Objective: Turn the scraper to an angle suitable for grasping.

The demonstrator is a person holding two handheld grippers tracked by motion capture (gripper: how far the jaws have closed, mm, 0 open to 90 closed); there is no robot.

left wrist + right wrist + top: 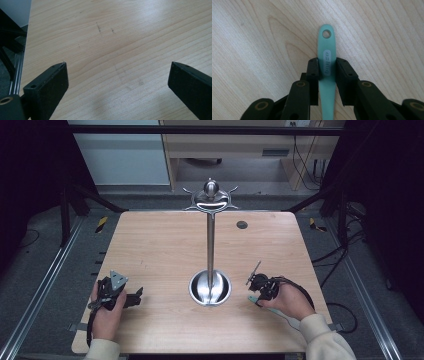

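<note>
High view shows my left gripper near the left edge of the wooden table, close to the front. Its jaws stand wide apart with just bare wood between them, so it holds nothing.

Next, in the middle of the table, stands a shiny metal stand. It has a round base, a tall thin pole and curly hooks at the top. I see nothing hanging on those hooks.

Then, toward the right edge, comes my right gripper. Its jaws are squeezed onto the handle of a mint green utensil. The handle end has a little hole and pokes out past my jaws, low over the wood. I cannot tell what the other end is.

I think the grabbing part is done. My guess is the utensil should go up on a hook, and that is not done yet.
</note>
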